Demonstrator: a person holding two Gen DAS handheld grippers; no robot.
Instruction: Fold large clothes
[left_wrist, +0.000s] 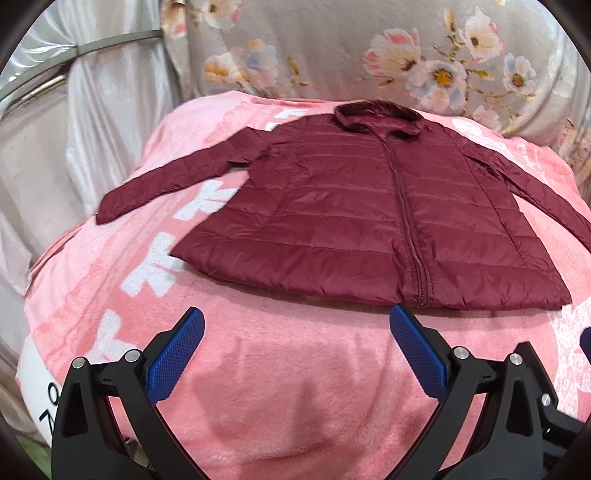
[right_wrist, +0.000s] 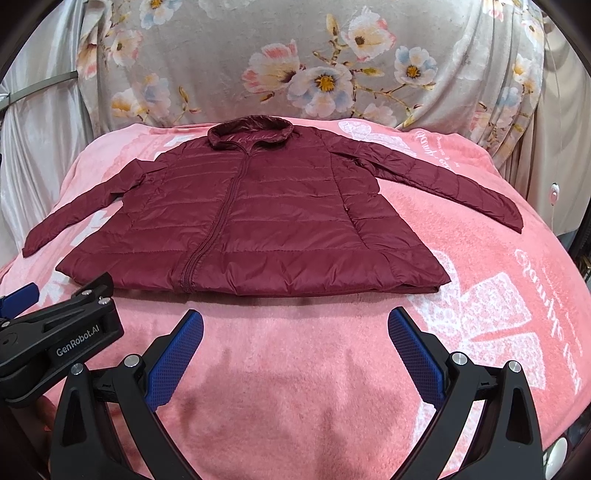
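A maroon quilted jacket (left_wrist: 354, 206) lies flat on the pink blanket (left_wrist: 277, 369), front up, zipped, collar at the far end, both sleeves spread out to the sides. In the right wrist view the same jacket (right_wrist: 258, 221) fills the middle. My left gripper (left_wrist: 295, 314) hovers open just short of the hem, near the zipper's lower end. Open as well, my right gripper (right_wrist: 295, 317) sits in front of the hem, nothing between its blue pads (right_wrist: 177, 354). The left gripper's black body (right_wrist: 55, 339) shows at the lower left of the right wrist view.
The pink blanket (right_wrist: 480, 314) with white lettering covers a rounded surface that drops off at both sides. Behind stands a floral-covered backrest (right_wrist: 295, 66). Pale satin drapery (left_wrist: 92, 129) hangs at the left. A small white switch on a cord (right_wrist: 553, 192) hangs at the right.
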